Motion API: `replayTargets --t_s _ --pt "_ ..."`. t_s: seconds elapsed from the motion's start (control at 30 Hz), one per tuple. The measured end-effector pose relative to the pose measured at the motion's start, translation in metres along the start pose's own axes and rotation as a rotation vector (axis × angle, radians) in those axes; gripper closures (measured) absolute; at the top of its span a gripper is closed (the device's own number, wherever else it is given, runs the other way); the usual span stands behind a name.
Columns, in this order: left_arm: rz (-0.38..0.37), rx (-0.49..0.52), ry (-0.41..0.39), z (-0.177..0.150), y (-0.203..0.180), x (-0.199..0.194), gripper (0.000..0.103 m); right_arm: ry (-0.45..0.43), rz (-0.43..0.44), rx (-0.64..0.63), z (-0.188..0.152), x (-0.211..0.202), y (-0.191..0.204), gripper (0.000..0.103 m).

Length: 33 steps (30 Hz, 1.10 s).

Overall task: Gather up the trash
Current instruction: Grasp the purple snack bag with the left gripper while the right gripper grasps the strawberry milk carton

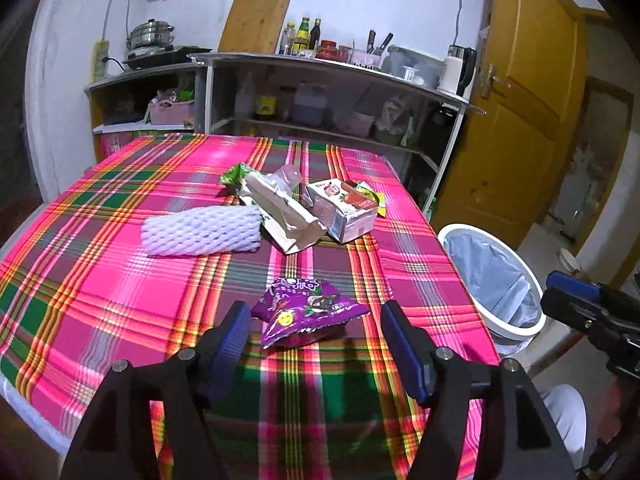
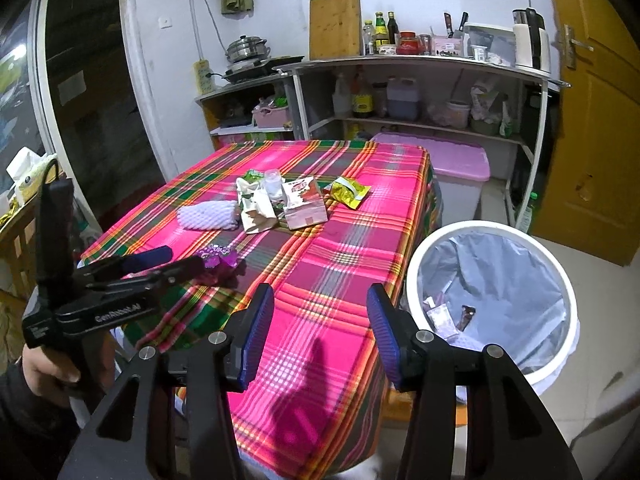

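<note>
A purple snack packet lies on the pink plaid tablecloth near the front edge. My left gripper is open, one blue pad on each side of the packet, neither pressing it. Farther back lie a white foam net, a beige paper bag, a red-and-white carton and a yellow-green wrapper. My right gripper is open and holds nothing, over the table's near corner beside the white bin. In the right wrist view the left gripper partly hides the packet.
The bin has a bluish liner and a few scraps at the bottom. Behind the table stands a metal shelf unit with bottles and pots. A pink-lidded box and a yellow door are at the right. A hand holds the left gripper.
</note>
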State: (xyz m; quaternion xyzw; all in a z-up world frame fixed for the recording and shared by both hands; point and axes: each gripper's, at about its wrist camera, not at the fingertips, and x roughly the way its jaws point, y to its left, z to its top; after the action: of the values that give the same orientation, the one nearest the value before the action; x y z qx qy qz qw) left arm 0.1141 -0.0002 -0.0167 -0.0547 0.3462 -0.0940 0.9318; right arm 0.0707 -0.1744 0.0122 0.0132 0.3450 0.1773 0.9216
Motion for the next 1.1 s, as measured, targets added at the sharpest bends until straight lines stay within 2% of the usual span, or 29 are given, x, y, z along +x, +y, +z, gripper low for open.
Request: replayTargets --t_s 0.37,0.43,0.57,0.6,0.63,0.67,1.1 --pt "0.042 -0.035 0.060 0.002 0.004 0.033 0.034 0.019 0.000 0.000 0.002 0.012 -0.002 0.054" --pt "0.030 -0.046 0.070 0.000 0.006 0.035 0.039 0.022 0.001 0.002 0.003 0.015 -0.003 0.054" --pt "0.021 -0.038 0.056 -0.003 0.005 0.033 0.042 0.031 0.001 0.002 0.006 0.023 -0.003 0.054" --pt "0.019 -0.034 0.051 -0.003 0.005 0.031 0.068 0.033 0.004 0.001 0.007 0.025 -0.003 0.054" --pt "0.020 -0.026 0.057 -0.003 0.004 0.031 0.082 0.035 0.005 -0.001 0.008 0.027 -0.003 0.054" --pt "0.026 -0.023 0.063 -0.003 0.005 0.031 0.088 0.037 0.007 -0.005 0.010 0.031 -0.002 0.054" --pt "-0.023 -0.038 0.007 -0.002 0.017 0.014 0.090 0.073 0.026 -0.040 0.032 0.077 0.006 0.054"
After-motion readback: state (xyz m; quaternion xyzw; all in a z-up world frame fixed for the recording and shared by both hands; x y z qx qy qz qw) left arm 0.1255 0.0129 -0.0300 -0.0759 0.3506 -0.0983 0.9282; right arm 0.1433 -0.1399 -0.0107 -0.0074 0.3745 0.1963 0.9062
